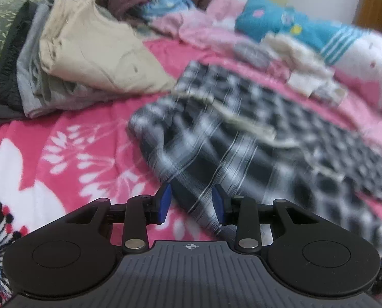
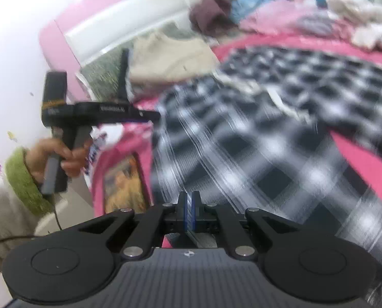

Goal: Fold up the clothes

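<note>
A black-and-white plaid garment lies spread and partly lifted on the bed. In the left wrist view my left gripper has its blue pads a little apart, and a bunched edge of the plaid cloth fills the gap. The right wrist view shows that same left gripper from the side, at a raised corner of the plaid garment. My right gripper is shut, with a thin edge of the plaid cloth pinched between its pads. The cloth's edge hangs between the two grippers. Both views are blurred.
A stack of folded clothes in beige, grey and black sits at the back left on the pink floral blanket. Loose clothes are heaped along the back. A hand with a green cuff holds the left gripper beside a pink-and-white headboard.
</note>
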Tool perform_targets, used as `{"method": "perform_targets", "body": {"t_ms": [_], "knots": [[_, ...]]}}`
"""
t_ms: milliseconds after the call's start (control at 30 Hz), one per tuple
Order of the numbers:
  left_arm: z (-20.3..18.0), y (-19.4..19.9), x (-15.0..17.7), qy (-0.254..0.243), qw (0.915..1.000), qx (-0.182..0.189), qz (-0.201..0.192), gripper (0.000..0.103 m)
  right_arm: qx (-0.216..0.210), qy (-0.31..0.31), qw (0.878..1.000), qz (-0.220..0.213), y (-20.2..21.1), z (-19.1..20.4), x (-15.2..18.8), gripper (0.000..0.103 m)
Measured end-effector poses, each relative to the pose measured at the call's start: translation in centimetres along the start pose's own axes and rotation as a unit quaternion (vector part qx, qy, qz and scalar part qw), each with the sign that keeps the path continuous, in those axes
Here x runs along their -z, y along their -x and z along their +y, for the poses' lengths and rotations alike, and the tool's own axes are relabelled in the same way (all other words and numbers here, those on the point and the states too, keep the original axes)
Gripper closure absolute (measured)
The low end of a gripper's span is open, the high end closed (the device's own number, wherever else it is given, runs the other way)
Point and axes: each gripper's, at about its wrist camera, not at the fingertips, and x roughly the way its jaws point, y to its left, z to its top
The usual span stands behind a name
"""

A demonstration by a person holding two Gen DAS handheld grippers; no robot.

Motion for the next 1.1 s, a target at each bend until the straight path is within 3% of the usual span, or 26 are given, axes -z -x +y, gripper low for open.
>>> {"method": "perform_targets", "body": {"t_ms": [67,167,233,300,400,467,600,700,800,1000,1100], "knots": [[0.1,-0.9,0.4,-0.002,0.9997,-0.023,0.011,0.068,-0.009,-0.003,1.000,0.019,-0.2,0.1,0.9,0.099],[0.4,0.1,0.4,0.023,0.9994,-0.024,0.002,0.068,-0.058,-0.005,0.998,0.035,1.1,1.1,1.9,0.100],[0.1,1.4,0.5,0.021,0.9992,-0.032,-0.008,0.068,-0.067,0.000,0.997,0.030,3.0,1.7,2.9,0.100],[-0.9,3.3,0.8,0.013,0.9990,-0.037,-0.024,0.068,-0.050,0.003,0.999,0.005,6.4,2.1,4.3,0.099],[-3.5,6.9,1.7,-0.007,0.9986,-0.015,-0.050,0.068,-0.017,-0.020,0.998,-0.050,12.5,2.2,6.9,0.094],[-5.9,9.1,2.9,-0.031,0.9979,0.012,-0.056,0.068,0.018,-0.039,0.995,-0.093,16.8,2.3,9.1,0.084],[-11.8,12.2,6.6,-0.095,0.9914,0.083,-0.037,0.068,0.103,-0.073,0.976,-0.179,24.7,3.4,13.7,0.080],[-16.4,13.1,10.1,-0.167,0.9781,0.121,-0.025,0.068,0.168,-0.077,0.954,-0.236,28.6,5.0,16.1,0.078],[-20.5,13.0,13.6,-0.251,0.9591,0.127,-0.030,0.068,0.193,-0.085,0.938,-0.276,30.7,6.0,18.2,0.075],[-25.6,12.2,17.7,-0.368,0.9195,0.120,-0.069,0.068,0.215,-0.185,0.920,-0.271,31.3,3.9,21.4,0.075],[-27.1,11.5,18.4,-0.399,0.9069,0.107,-0.082,0.068,0.219,-0.249,0.902,-0.278,32.2,1.9,23.0,0.075]]}}
